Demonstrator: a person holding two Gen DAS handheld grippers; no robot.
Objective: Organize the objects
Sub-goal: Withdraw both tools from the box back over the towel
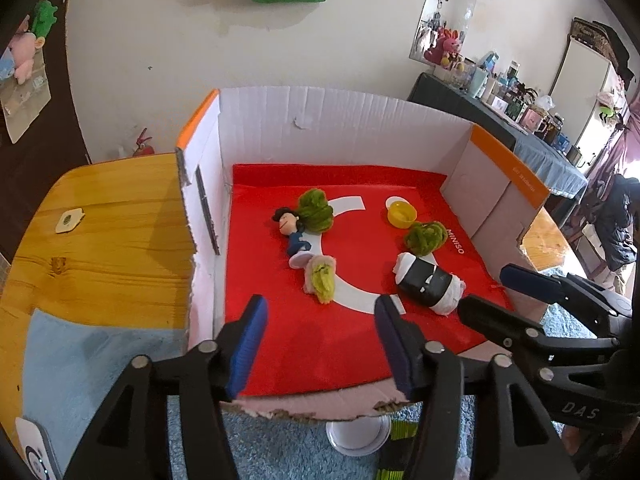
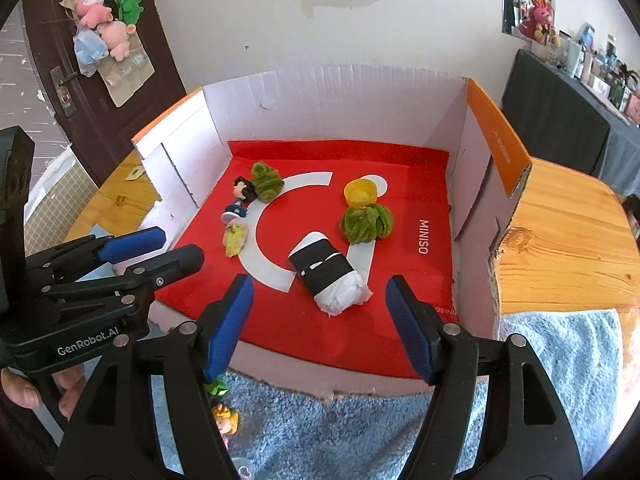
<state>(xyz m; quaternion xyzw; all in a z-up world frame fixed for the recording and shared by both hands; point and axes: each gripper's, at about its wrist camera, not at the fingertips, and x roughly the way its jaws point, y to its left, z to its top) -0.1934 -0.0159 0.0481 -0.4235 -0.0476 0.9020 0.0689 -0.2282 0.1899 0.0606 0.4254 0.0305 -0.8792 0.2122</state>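
Now both grippers are hovering with jaws spread and empty: the left gripper (image 1: 316, 344) facing the pink-green plush (image 1: 319, 280) just ahead, the right gripper (image 2: 320, 328) facing the black-white roll (image 2: 330, 276) lying in the cardboard box (image 2: 340, 92).

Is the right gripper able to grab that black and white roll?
Probably yes. The right hand-held gripper is open and empty, and the roll lies just ahead of its fingers, on the red mat. Nothing sits between them, and the box's near side is open.
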